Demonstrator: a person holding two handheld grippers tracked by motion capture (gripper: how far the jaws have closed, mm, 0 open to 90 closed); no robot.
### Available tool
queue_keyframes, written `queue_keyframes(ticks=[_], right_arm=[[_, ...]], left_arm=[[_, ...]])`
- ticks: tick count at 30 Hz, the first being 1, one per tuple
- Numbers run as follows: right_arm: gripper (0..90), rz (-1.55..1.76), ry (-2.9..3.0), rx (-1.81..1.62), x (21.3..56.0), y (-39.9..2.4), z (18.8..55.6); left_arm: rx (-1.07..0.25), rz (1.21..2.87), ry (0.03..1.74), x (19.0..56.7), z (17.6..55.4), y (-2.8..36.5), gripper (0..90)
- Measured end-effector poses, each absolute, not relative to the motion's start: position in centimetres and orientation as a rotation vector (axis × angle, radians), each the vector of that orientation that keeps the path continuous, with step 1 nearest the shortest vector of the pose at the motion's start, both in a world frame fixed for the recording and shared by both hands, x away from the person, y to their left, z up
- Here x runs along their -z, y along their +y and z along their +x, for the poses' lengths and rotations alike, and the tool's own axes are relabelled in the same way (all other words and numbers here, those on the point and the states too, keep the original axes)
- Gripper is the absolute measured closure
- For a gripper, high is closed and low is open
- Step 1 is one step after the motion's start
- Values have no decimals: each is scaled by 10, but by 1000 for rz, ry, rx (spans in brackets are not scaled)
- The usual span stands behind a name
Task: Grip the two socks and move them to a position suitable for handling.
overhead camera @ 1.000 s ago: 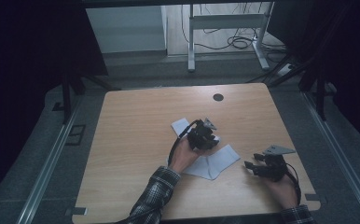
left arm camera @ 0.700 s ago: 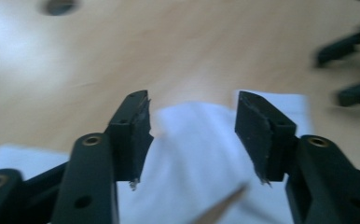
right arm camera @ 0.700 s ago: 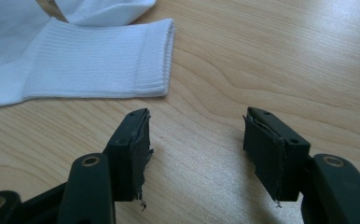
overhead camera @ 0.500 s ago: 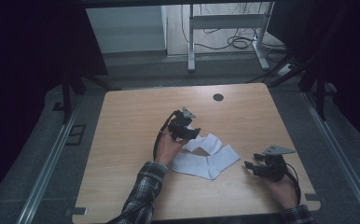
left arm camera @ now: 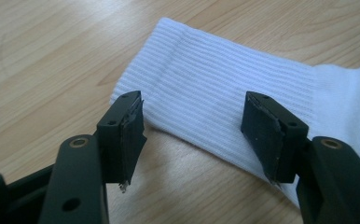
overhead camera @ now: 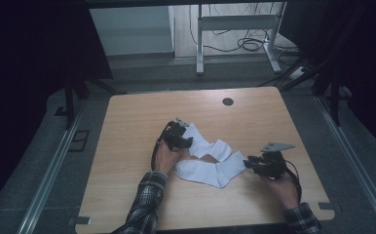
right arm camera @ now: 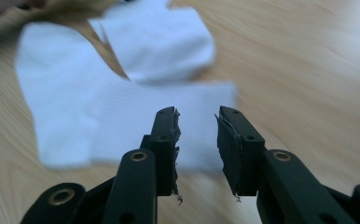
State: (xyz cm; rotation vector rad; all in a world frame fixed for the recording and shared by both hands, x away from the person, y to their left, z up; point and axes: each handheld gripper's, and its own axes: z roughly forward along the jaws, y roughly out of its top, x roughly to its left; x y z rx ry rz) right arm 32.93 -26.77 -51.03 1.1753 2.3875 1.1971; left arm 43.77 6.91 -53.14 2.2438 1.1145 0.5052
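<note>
Two white socks lie in the middle of the wooden table point(overhead camera: 132, 126). The upper sock point(overhead camera: 209, 145) has its ribbed cuff point(left arm camera: 215, 79) under my left gripper point(overhead camera: 182, 138). The left gripper point(left arm camera: 194, 100) is open. Its jaws have just been opening, one on either side of the cuff, and the pads are not pressing on it. The lower sock point(overhead camera: 205, 171) stretches right towards my right gripper point(overhead camera: 249, 164). The right gripper point(right arm camera: 197, 114) has just been closing to a narrow gap with nothing in it. The lower sock's end point(right arm camera: 122, 121) lies just ahead of it.
A round cable hole point(overhead camera: 228, 101) sits near the table's far edge. Bare wood surrounds the socks on all sides. Beyond the table stand a metal desk frame point(overhead camera: 235, 29) and cables on the floor. Dark rails run along both sides.
The left gripper moved left from the folded pile and sank, and its sock now lies spread flat. The right gripper shifted left towards the lower sock's end.
</note>
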Motion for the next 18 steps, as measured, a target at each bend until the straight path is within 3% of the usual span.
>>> queue_keyframes(ticks=[9,18], right_arm=[[737,1124,2469,-1162,517,-203,374],[753,1148,2445,-1037,532,-204,394]], left_arm=[[-523,2234,1142,532,433,74,381],[-525,2216,1182,532,431,84,370]])
